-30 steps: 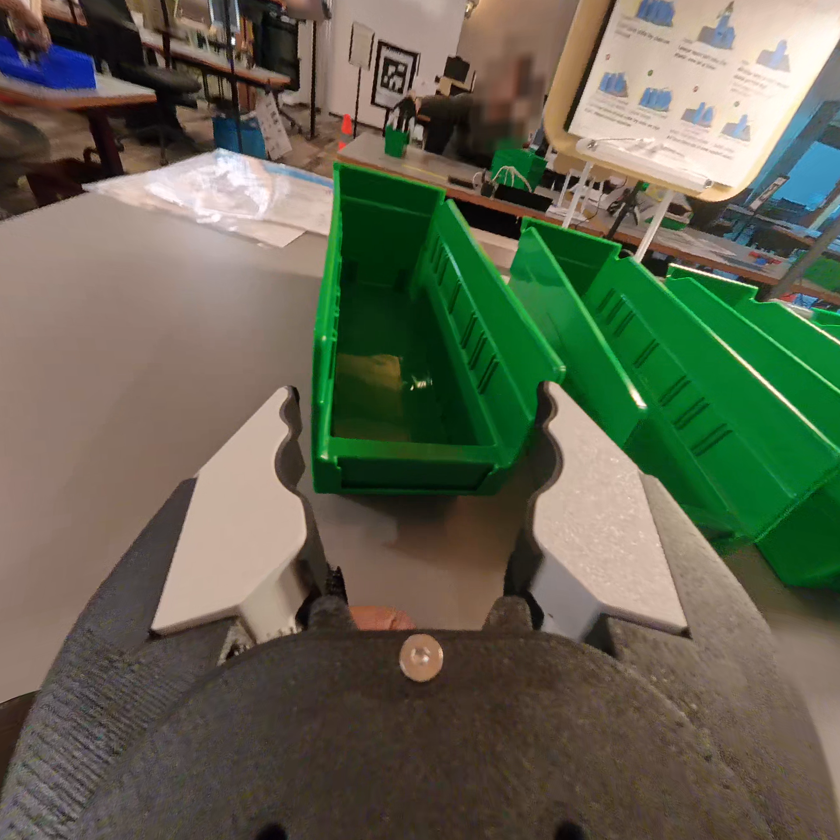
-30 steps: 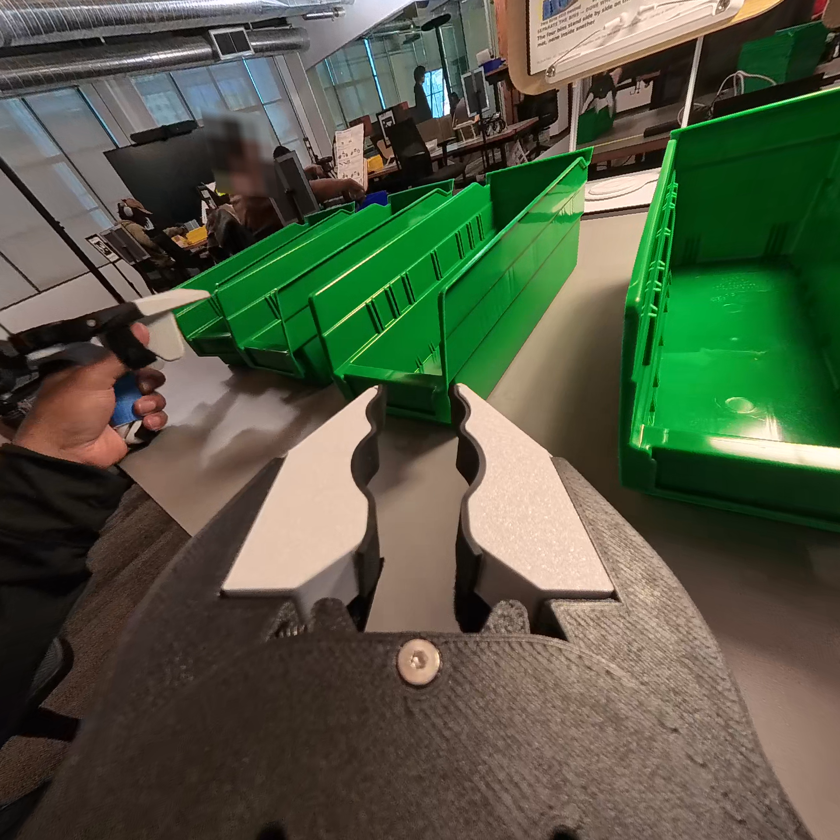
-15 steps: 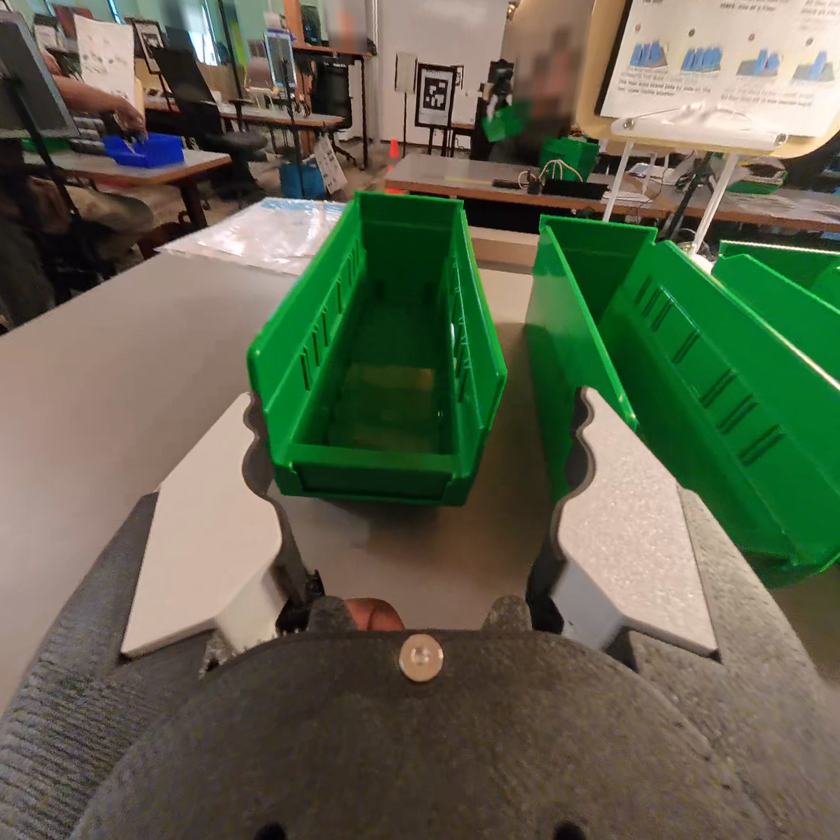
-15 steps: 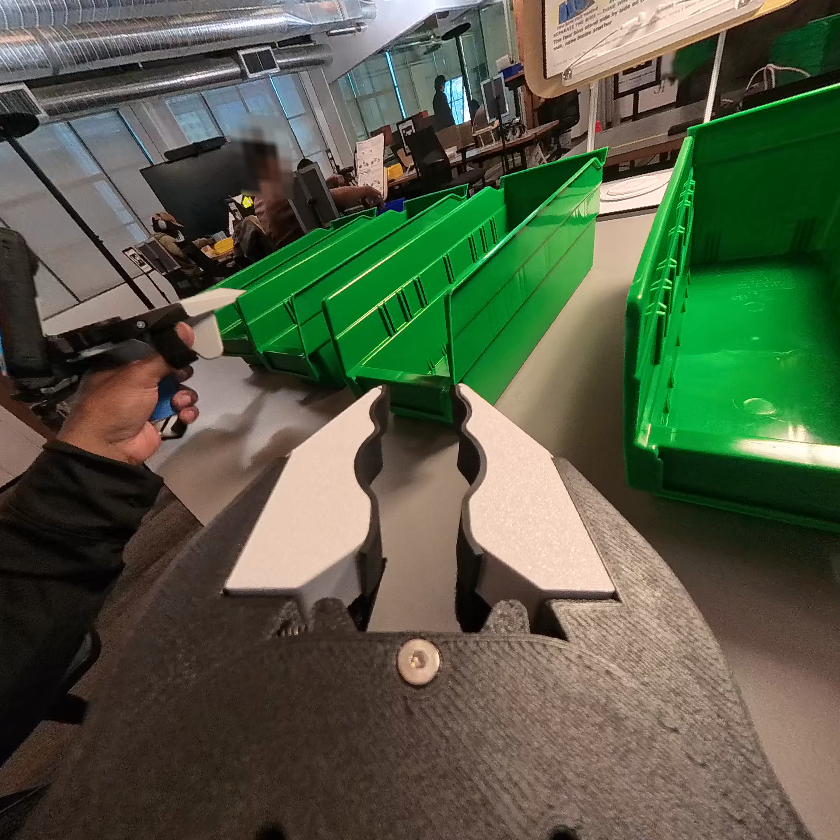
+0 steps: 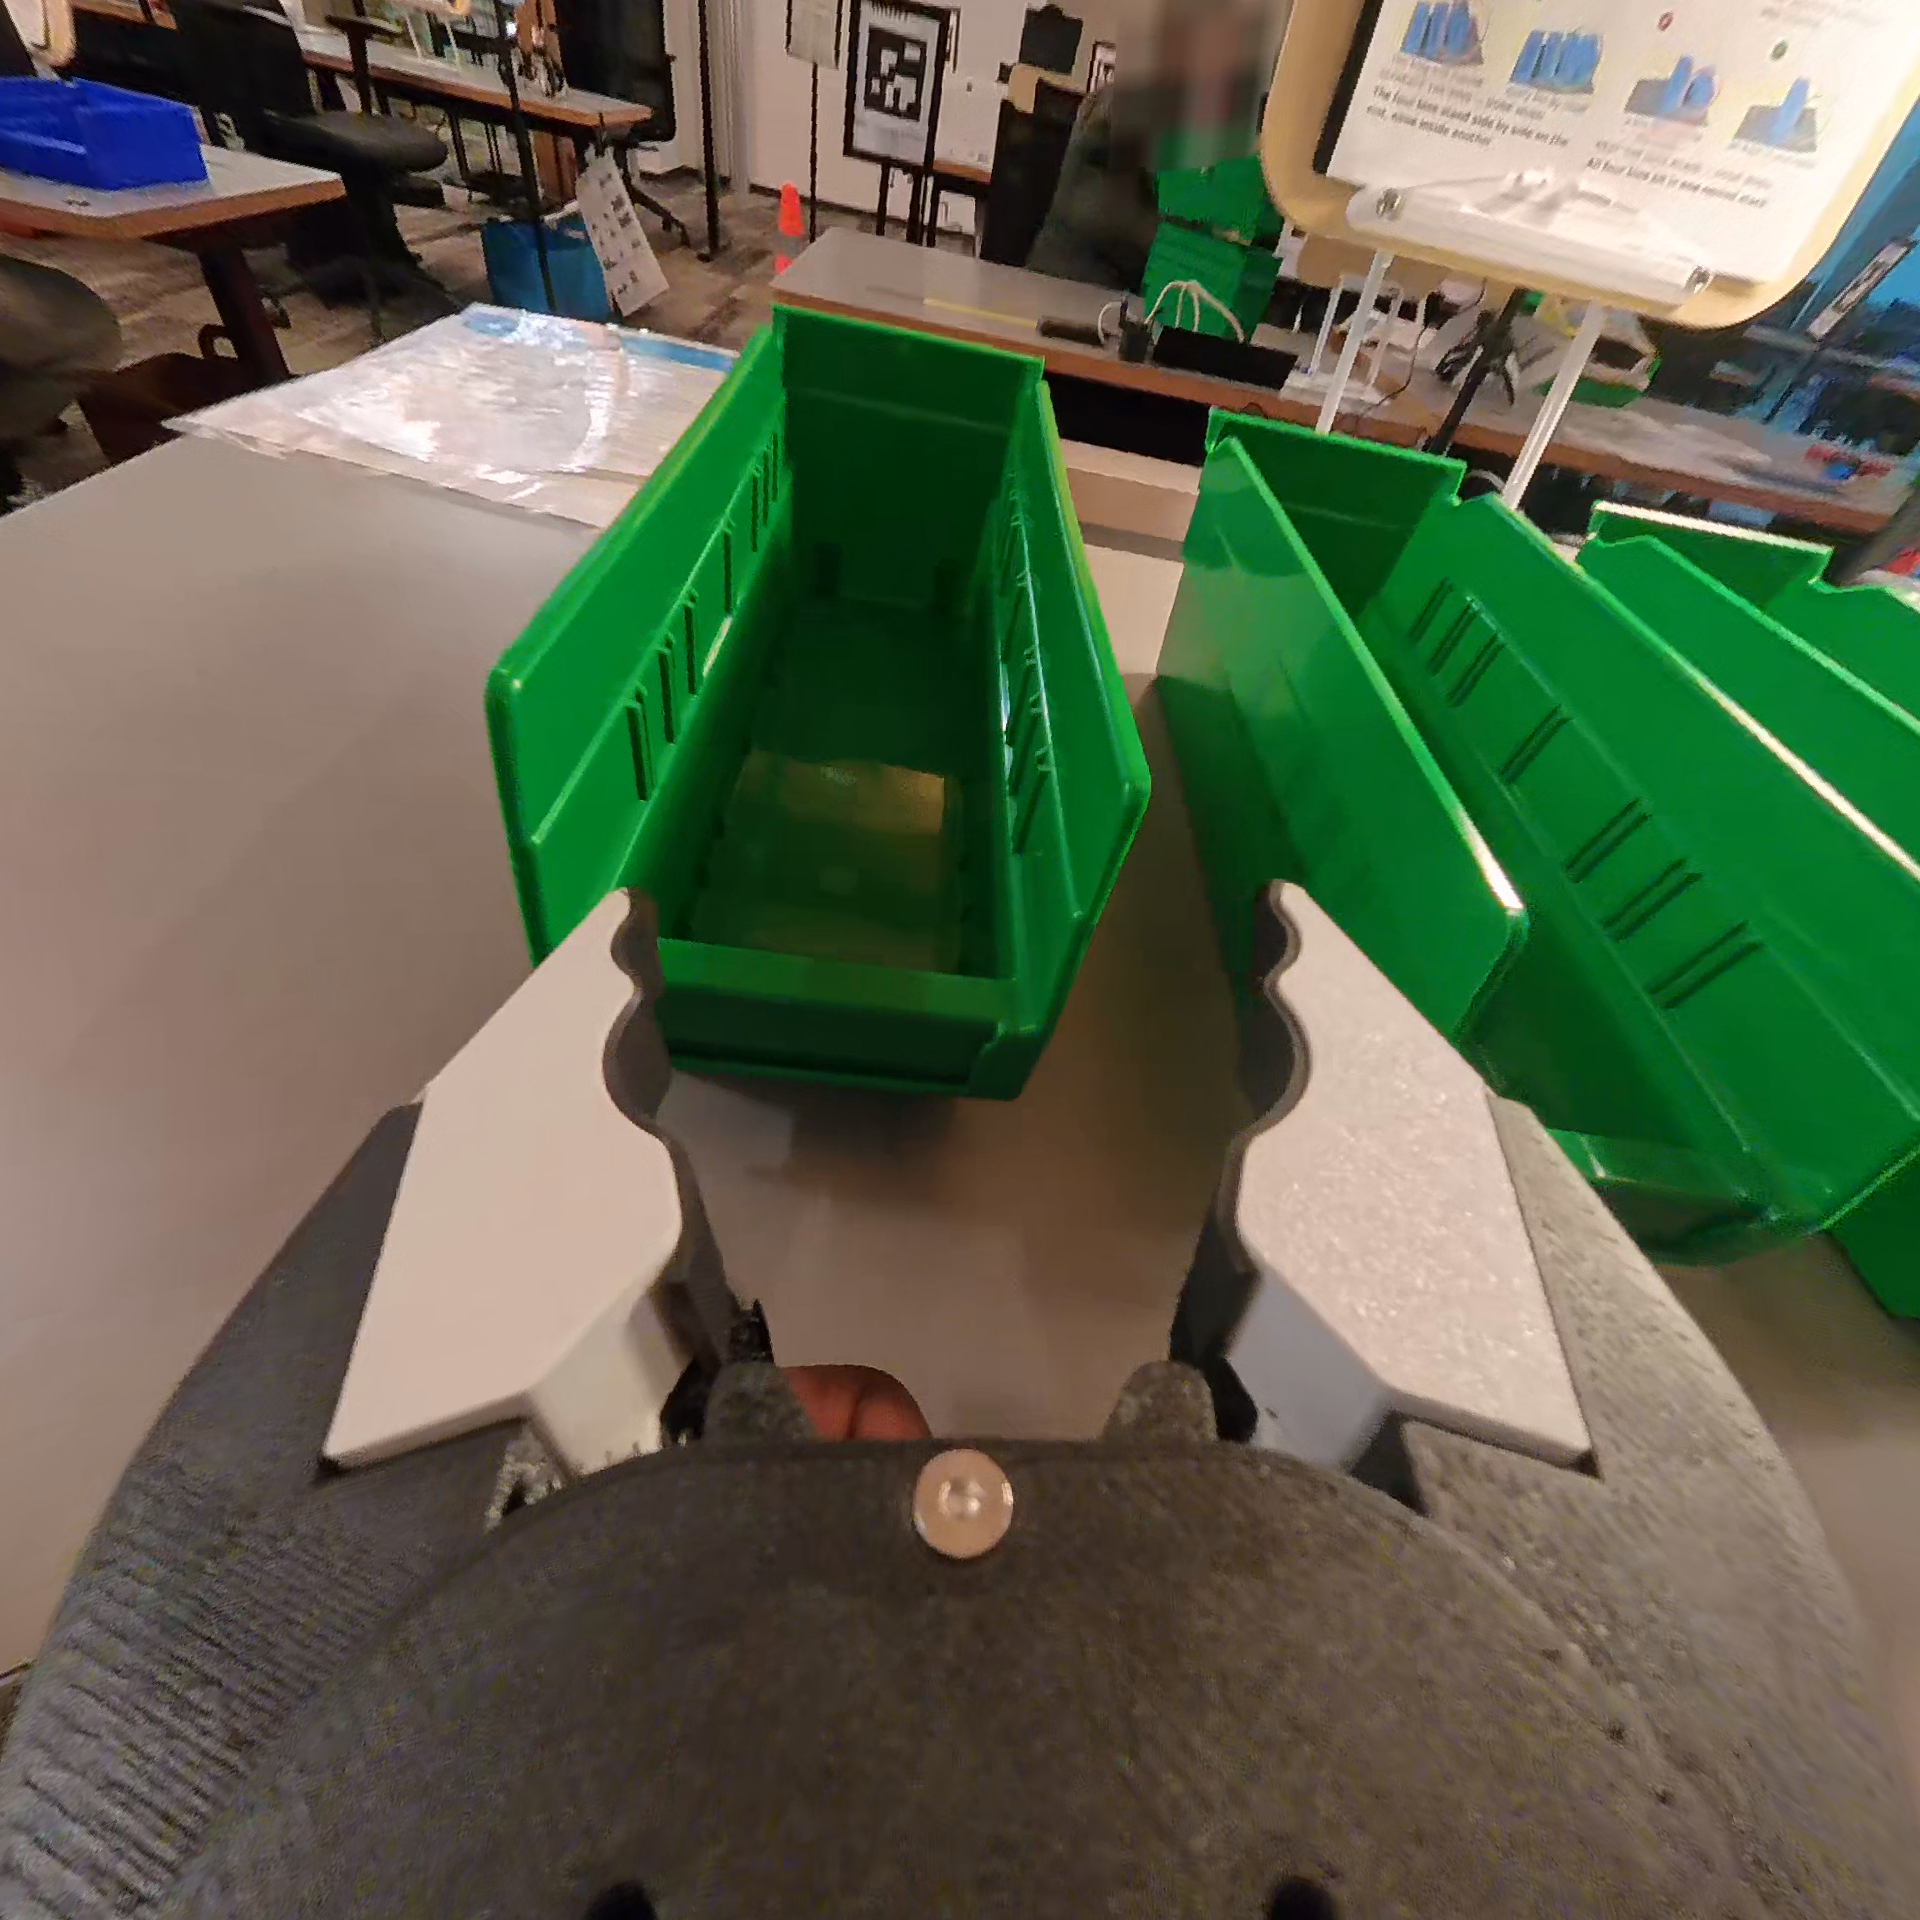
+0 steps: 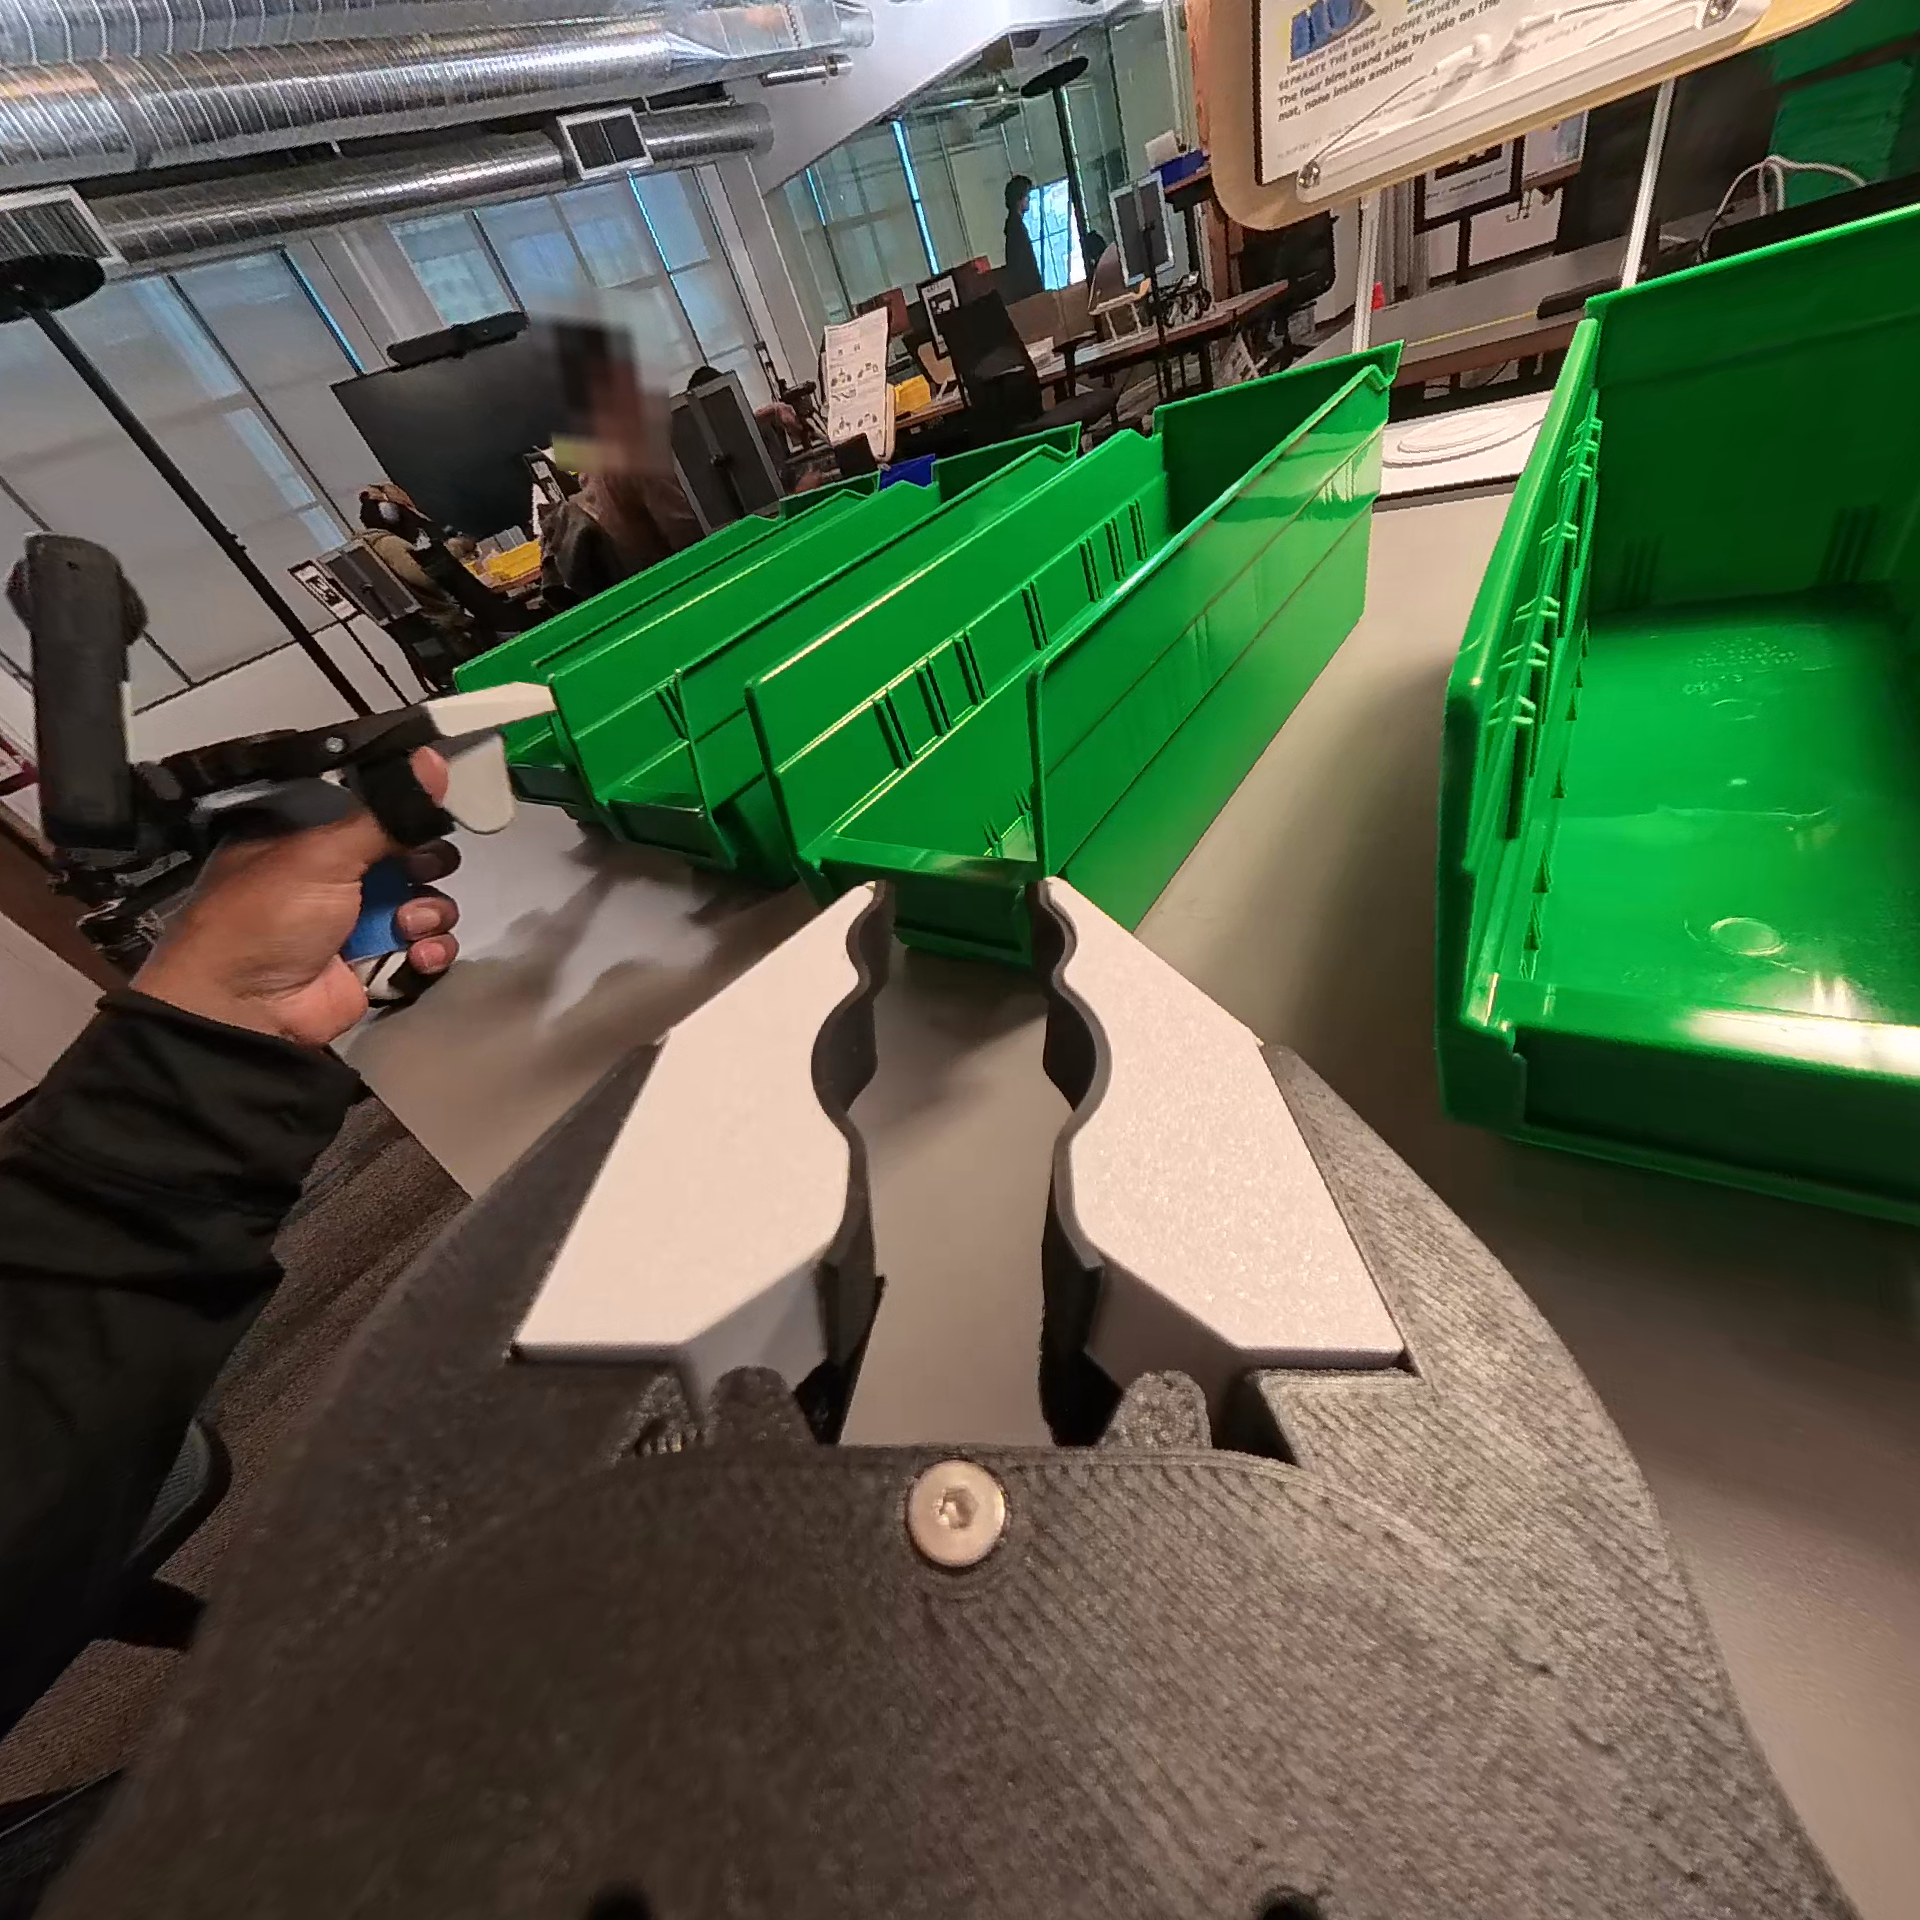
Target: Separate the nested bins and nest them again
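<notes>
Several long green bins stand side by side on the grey table point(image 5: 208, 831). In the left wrist view one bin point(image 5: 852, 748) lies straight ahead, empty, with its near end just beyond my fingertips. My left gripper point(image 5: 948, 914) is open wide and holds nothing; its left finger point(image 5: 540, 1091) overlaps the bin's front left corner in the picture. In the right wrist view my right gripper point(image 6: 958, 899) has a narrow gap and is empty, just short of the near end of a bin point(image 6: 1091, 707). The left gripper point(image 6: 488, 748) shows there too, in a hand at the row's left end.
More green bins point(image 5: 1507, 831) lie to the right of the centre bin. Another green bin point(image 6: 1714, 810) sits at the right of the right wrist view. A clear plastic sheet point(image 5: 468, 395) lies at the table's far left. A sign board point(image 5: 1610, 125) stands behind on a stand.
My left gripper swung round to face the bin's end square on and came closer; its jaws widened, then narrowed a little. The right gripper barely moved.
</notes>
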`<act>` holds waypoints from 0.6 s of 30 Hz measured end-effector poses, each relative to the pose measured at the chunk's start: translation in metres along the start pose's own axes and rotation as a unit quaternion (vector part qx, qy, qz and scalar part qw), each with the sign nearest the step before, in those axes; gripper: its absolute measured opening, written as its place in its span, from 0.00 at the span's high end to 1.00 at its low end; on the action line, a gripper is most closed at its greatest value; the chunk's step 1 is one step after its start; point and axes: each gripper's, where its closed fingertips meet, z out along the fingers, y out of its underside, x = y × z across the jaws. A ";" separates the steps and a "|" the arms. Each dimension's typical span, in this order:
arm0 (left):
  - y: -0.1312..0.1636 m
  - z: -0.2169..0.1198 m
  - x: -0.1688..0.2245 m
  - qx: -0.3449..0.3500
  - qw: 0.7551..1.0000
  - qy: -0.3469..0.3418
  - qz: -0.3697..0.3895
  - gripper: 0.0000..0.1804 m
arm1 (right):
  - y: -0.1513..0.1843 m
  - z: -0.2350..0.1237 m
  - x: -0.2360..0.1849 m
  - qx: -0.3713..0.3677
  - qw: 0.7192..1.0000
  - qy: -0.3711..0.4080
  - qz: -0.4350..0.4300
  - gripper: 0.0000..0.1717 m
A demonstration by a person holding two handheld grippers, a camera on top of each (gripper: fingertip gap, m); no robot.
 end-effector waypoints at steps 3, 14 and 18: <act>-0.009 -0.010 0.000 0.037 0.999 0.017 -0.016 0.38 | -0.002 -0.003 -0.002 0.007 1.000 -0.002 -0.005 0.82; -0.007 -0.022 0.002 0.044 0.997 0.040 -0.038 0.38 | -0.107 -0.030 0.010 0.009 0.993 0.076 -0.088 0.52; -0.005 -0.024 0.005 0.040 0.997 0.045 -0.039 0.39 | -0.135 -0.014 0.064 -0.073 0.981 0.150 -0.101 0.36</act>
